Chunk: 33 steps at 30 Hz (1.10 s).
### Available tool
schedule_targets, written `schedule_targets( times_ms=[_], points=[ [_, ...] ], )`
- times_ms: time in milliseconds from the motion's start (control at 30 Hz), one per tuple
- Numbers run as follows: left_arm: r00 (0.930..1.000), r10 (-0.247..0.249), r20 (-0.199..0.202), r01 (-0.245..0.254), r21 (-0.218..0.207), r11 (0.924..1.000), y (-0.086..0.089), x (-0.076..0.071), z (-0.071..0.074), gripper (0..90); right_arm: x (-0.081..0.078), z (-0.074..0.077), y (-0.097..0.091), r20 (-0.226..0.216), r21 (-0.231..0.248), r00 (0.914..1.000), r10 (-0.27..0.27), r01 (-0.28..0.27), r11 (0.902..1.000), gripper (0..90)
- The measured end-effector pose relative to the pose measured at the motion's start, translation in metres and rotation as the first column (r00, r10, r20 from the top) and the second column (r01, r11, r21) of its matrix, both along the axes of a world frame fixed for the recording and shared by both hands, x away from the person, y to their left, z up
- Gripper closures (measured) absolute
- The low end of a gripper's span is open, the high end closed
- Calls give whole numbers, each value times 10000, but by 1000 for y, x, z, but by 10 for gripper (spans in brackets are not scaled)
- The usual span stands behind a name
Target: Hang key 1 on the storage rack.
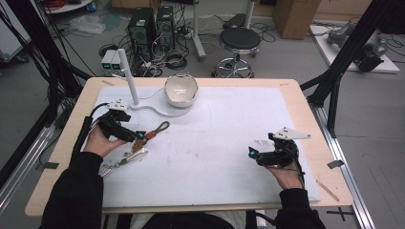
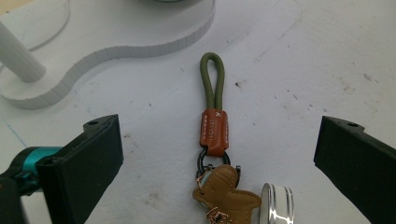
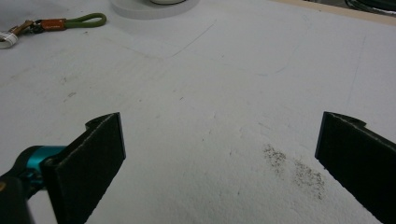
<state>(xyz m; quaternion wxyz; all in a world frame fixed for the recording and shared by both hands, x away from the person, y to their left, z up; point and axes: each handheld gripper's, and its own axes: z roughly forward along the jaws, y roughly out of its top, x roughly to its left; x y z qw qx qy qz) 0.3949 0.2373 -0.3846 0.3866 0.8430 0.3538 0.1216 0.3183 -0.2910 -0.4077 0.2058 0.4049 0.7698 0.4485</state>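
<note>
Sleeves and forearms come in at the bottom of my high view, and beyond them the table [image 1: 305, 119] spreads out under its white mat. From large to small: the white stand [image 1: 157, 109] with its post sits at the far left of the mat, a white bowl [image 1: 181, 89] on it, and my right tool [image 1: 251, 153] hovers over bare mat well apart from everything, jaws spread wide and holding nothing. My left tool [image 1: 138, 137] is over the keychain [image 2: 214, 135], which lies flat on the mat just in front of the stand's base; its jaws also stand wide open, empty, one on each side of the piece. The olive cord loop [image 2: 213, 79] points toward the stand, the orange leather tab [image 2: 214, 132] sits midway, and the brown leather charm [image 2: 225, 192] and metal ring lie nearest the tool. I judge this as the approach before a grasp: next I need to ease the left tool forward, centre the tab between the jaws and close.
</note>
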Motion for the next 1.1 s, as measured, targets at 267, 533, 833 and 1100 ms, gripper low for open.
schedule_targets(
  times_ms=[267, 533, 833, 1100],
  points=[
    [9979, -340, -543, 365, 448, 9983, -15, 12, -5, 18, 1, -1, 1, -90, -88, 9999, 54, -55, 9999, 5],
    [9877, -1018, -1187, 1133, 949, 9890, -32, 22, -10, 90, 2, -2, 2, -99, -242, 9999, 105, -108, 9997, 5],
    [9805, -879, -1756, 1074, 1047, 9887, -29, 35, -26, 155, 2, -2, 1, -129, -256, 9998, 138, -141, 9996, 5],
    [9845, -636, -1637, 876, 1437, 9857, -27, 37, -29, 380, 1, -2, 2, -171, -266, 9997, 184, -188, 9995, 6]
  ],
)
